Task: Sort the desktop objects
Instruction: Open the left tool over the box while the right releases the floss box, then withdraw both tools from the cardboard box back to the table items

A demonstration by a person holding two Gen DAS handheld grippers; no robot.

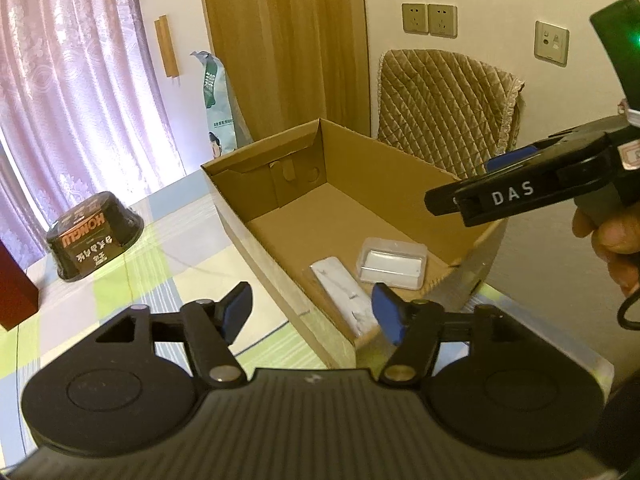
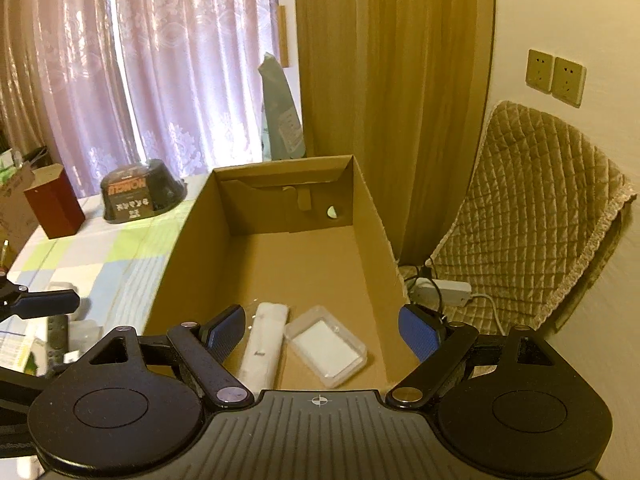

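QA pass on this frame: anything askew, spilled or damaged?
Nothing spilled or broken. The black bowl on the table sits upside down, its label inverted. Inside the cardboard box, the white remote and clear case lie flat.

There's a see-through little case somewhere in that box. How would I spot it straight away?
Find the open cardboard box on the checked tablecloth. Two things lie on its floor at the near end, side by side. The clear plastic case is the squat, lidded rectangle with something white inside, to the right of the long white wrapped bar, which is narrow and opaque.
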